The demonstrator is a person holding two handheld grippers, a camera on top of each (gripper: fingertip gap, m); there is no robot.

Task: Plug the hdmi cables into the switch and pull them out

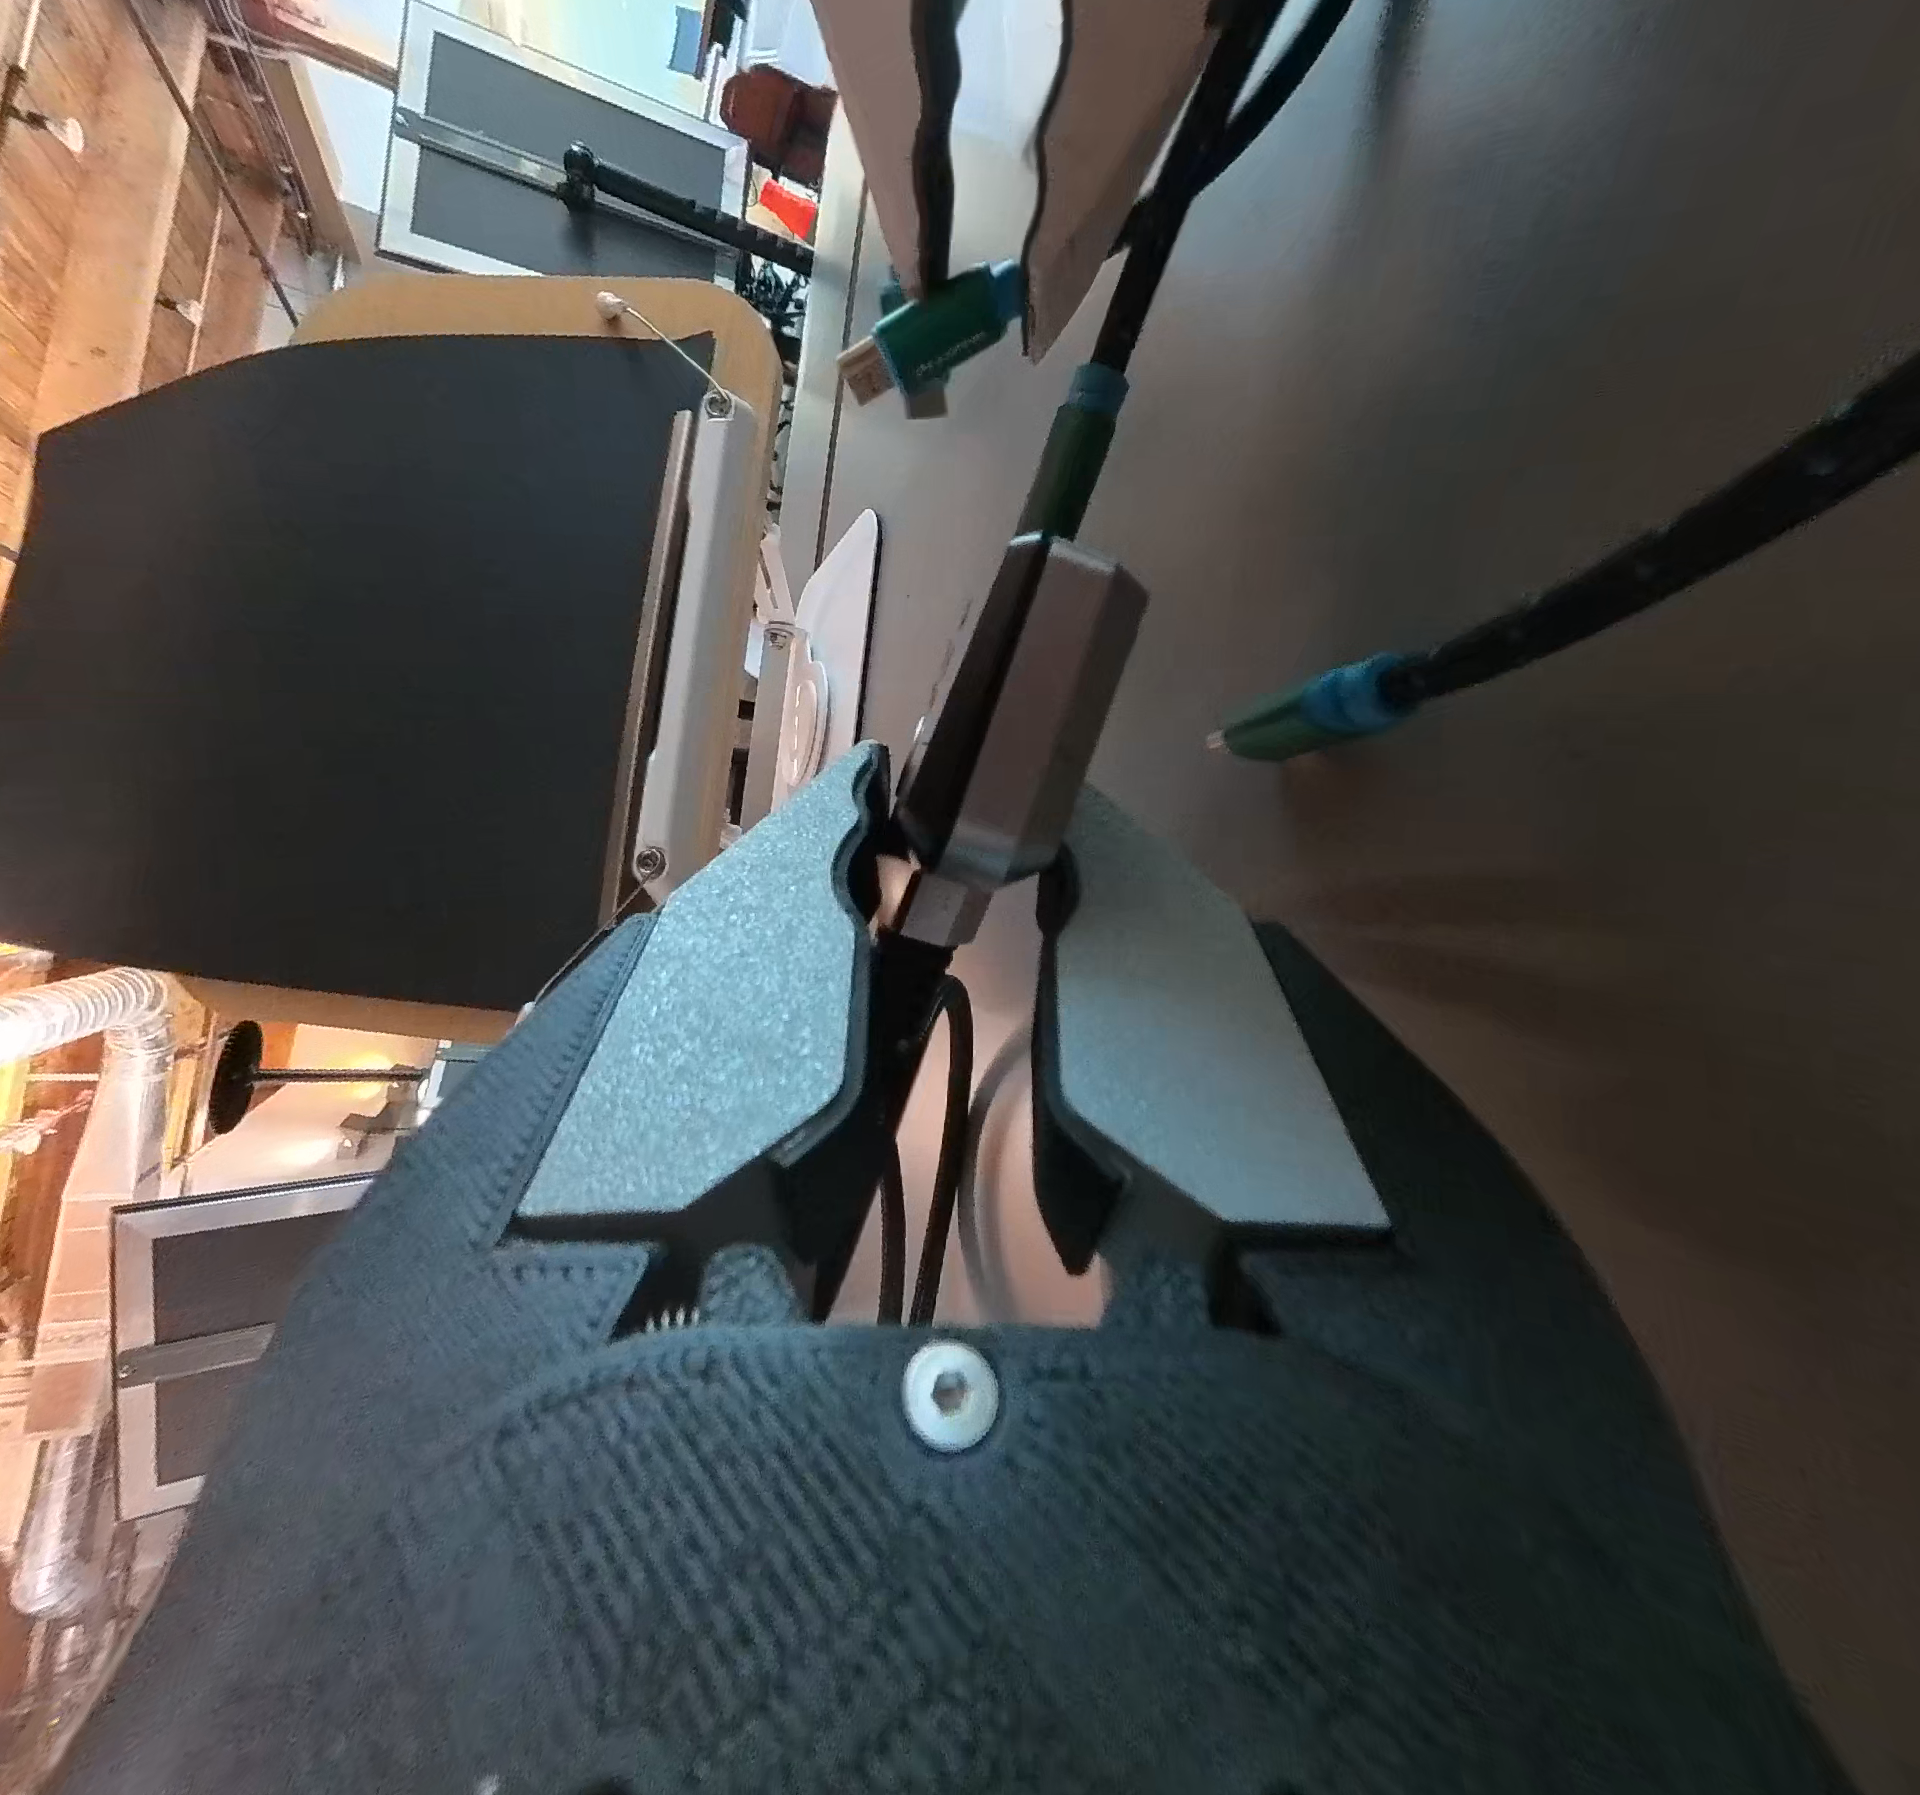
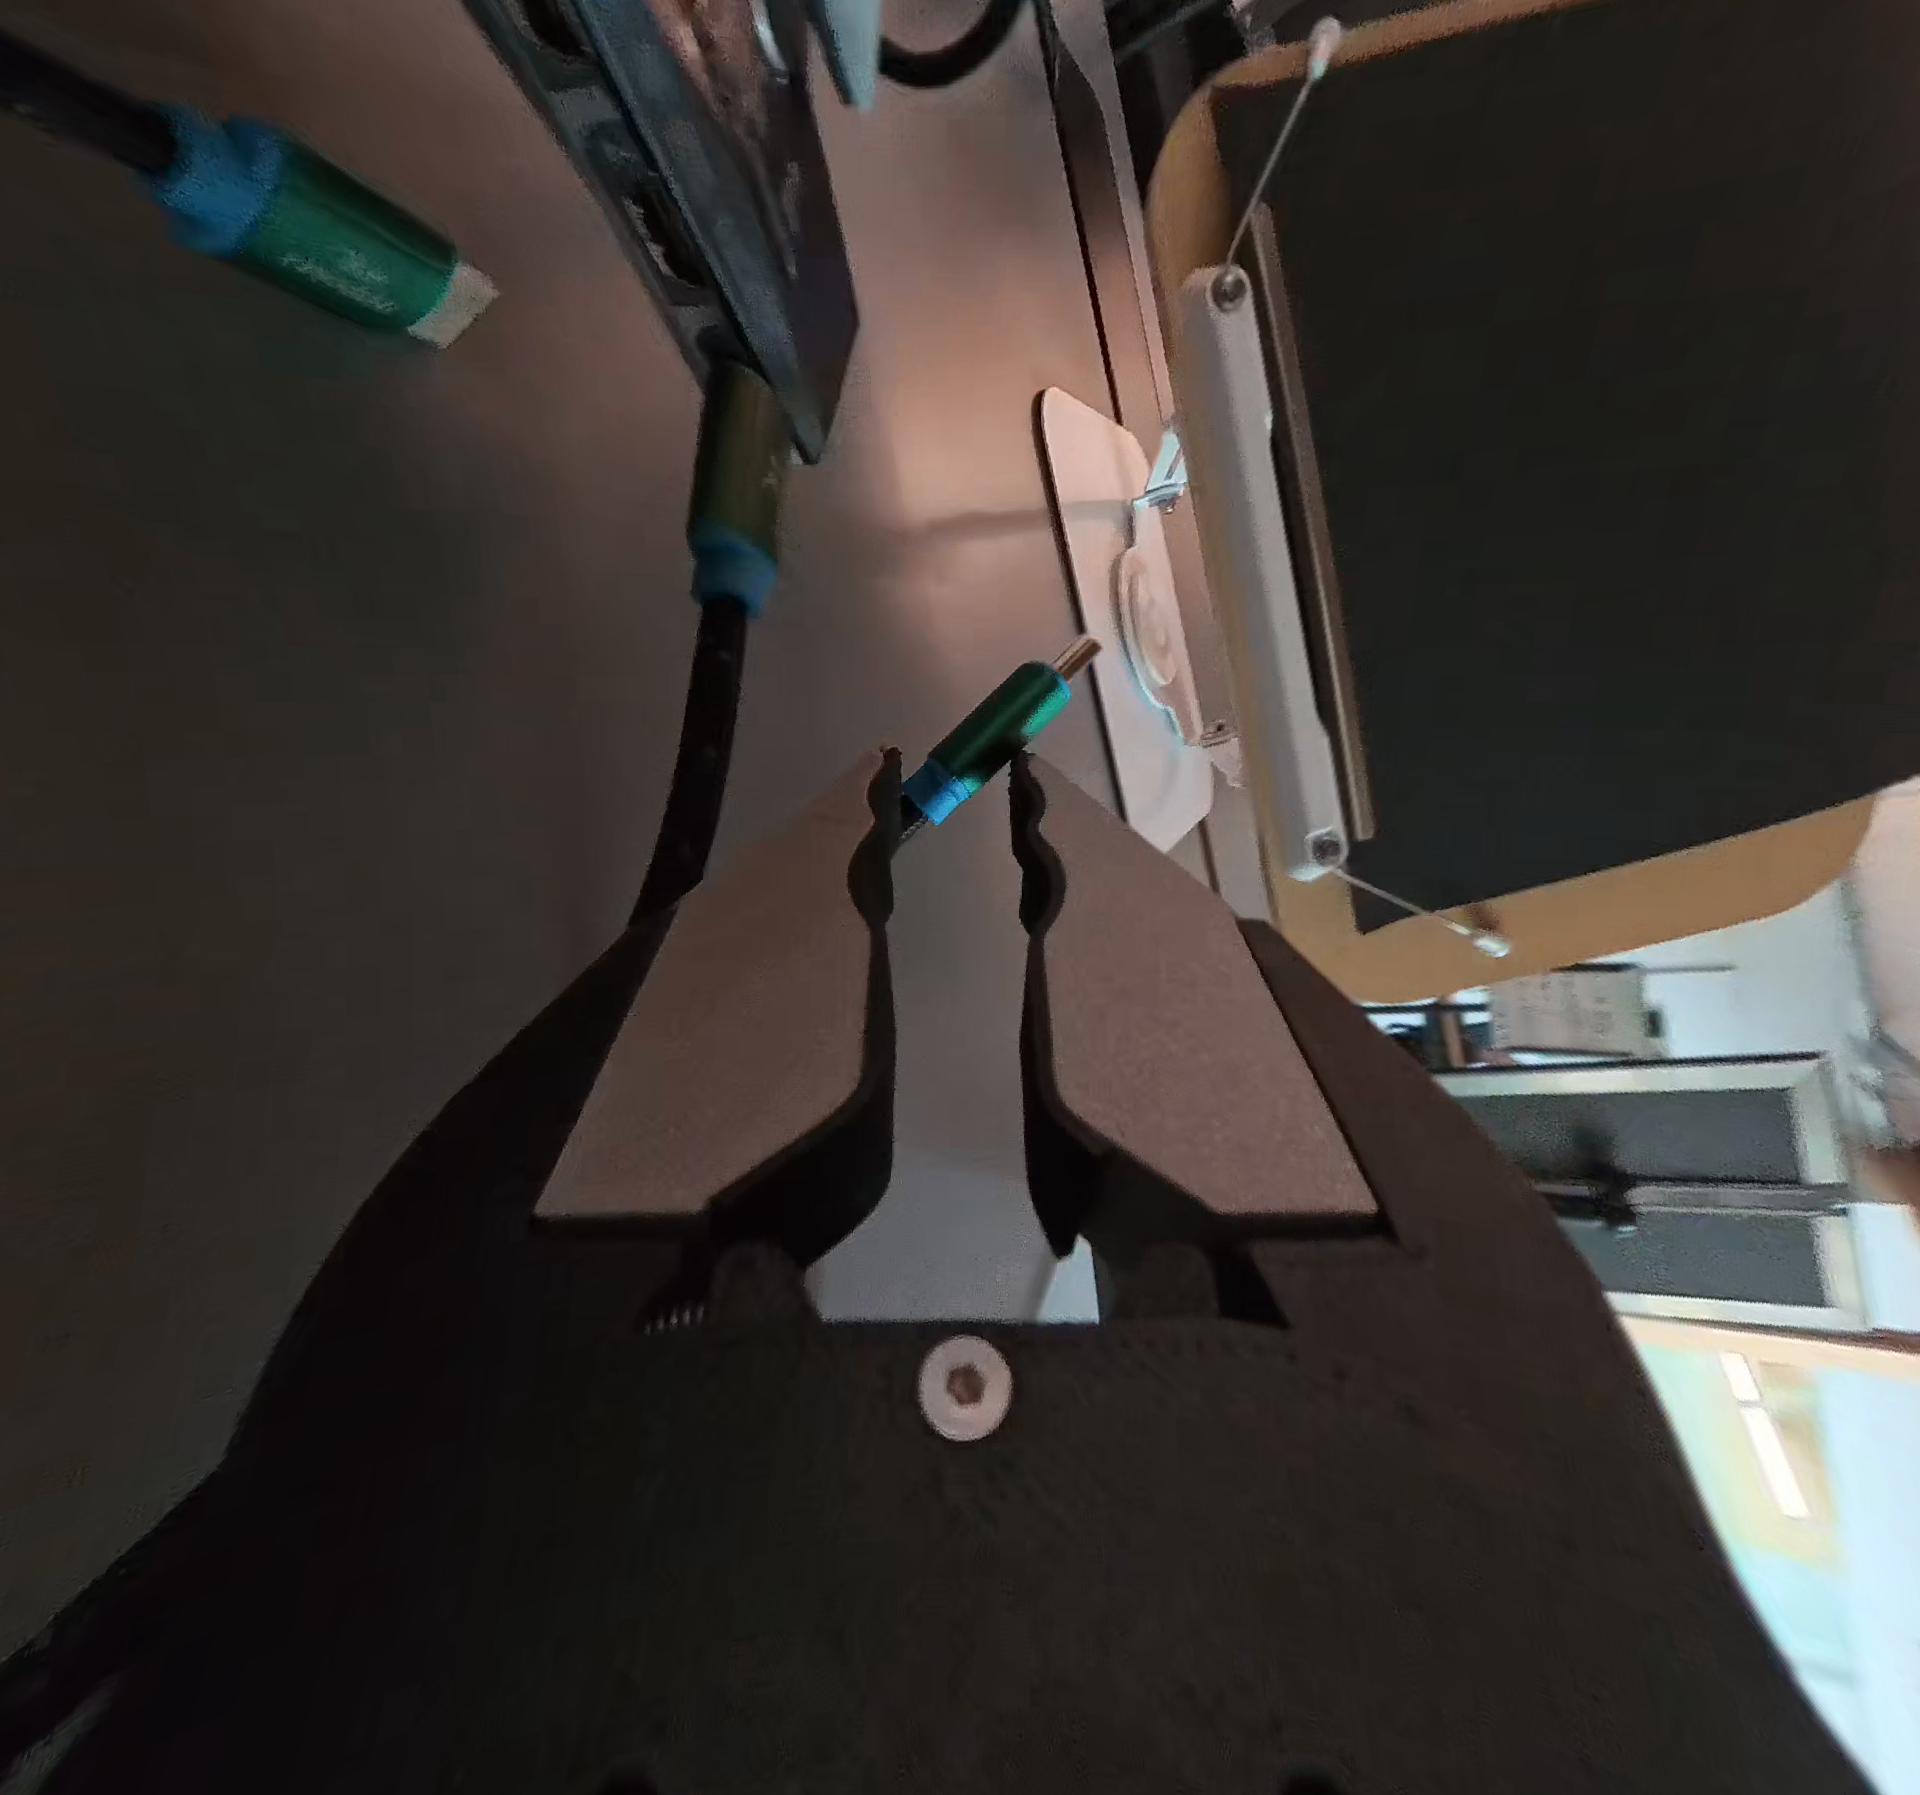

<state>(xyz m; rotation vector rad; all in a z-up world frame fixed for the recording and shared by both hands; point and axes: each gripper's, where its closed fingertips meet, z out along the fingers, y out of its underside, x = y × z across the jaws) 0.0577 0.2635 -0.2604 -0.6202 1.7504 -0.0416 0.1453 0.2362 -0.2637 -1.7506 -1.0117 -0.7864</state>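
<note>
The switch (image 1: 1023, 706), a grey and black box, is pinched at its near end between the fingers of the left gripper (image 1: 961, 810), lifted at a tilt over the grey counter (image 1: 1558, 395). One green HDMI plug (image 1: 1070, 457) with a blue collar sits in its far port; the right wrist view shows the same plugged cable (image 2: 732, 488) entering the switch's (image 2: 665, 145) edge, with other ports that are too blurred to read. The right gripper (image 2: 951, 779) has its fingers closed on a second green plug (image 2: 987, 727), gripping near the blue collar, its metal tip free in the air and pointing at a white plate (image 2: 1101, 519) on the counter. A third green plug (image 2: 322, 239) hangs loose at the upper left of that view. Only the left wrist view shows a fourth connector (image 1: 925, 343) dangling beside a cardboard sheet (image 1: 1132, 83). The cables below the switch are cut off by the gripper body.
</note>
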